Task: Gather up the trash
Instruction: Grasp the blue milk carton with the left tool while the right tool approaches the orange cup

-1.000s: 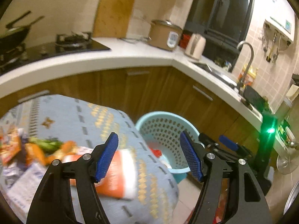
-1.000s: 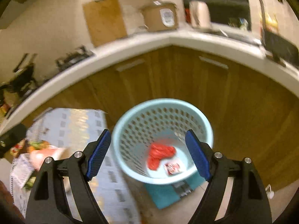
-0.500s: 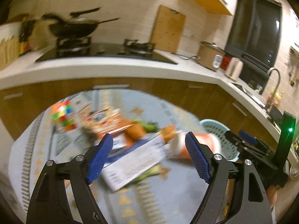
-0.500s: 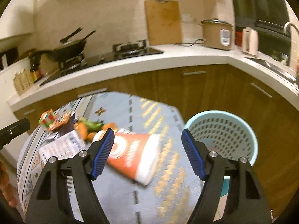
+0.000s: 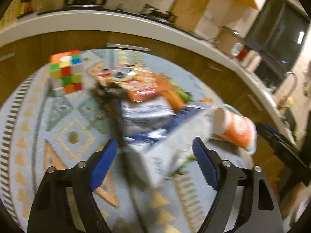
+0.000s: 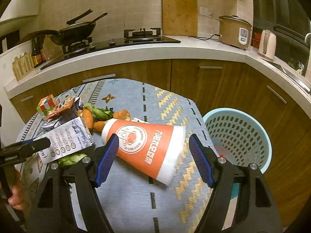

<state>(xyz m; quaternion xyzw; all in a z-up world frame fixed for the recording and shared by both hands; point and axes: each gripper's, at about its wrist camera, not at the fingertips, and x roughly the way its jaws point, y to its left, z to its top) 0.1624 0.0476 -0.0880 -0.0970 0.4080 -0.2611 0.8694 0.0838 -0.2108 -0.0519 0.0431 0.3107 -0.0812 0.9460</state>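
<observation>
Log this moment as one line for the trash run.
phase: reaching | right tongs: open over orange cup, lying on its side | left tongs: open over white carton | basket: beside table

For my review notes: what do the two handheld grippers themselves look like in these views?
Both match: the left gripper and right gripper each have two black cut-out arms with silver pivot bolts, ending in ribbed blue pads. No cables, labels or sleeves show on them. The left one's black tip also appears in the right wrist view.
</observation>
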